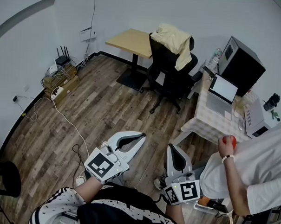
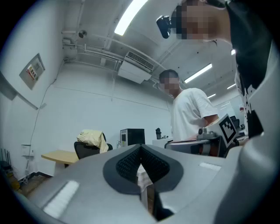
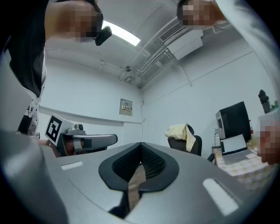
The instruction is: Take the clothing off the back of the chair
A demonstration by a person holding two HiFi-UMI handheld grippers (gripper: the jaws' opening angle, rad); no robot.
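A pale yellow garment (image 1: 174, 41) hangs over the back of a black office chair (image 1: 169, 72) at the far side of the room. It also shows small in the left gripper view, garment (image 2: 92, 138), and in the right gripper view, garment (image 3: 181, 132). My left gripper (image 1: 135, 138) and right gripper (image 1: 174, 151) are held close to my body, far from the chair, both shut with nothing between the jaws. Both point roughly level toward the chair.
A small wooden table (image 1: 132, 41) stands left of the chair. At the right a cloth-covered desk (image 1: 210, 121) carries a laptop (image 1: 221, 93) and a black box (image 1: 240, 65). A person in a white shirt (image 1: 254, 165) stands at my right holding something red. Cables and boxes (image 1: 60, 80) lie along the left wall.
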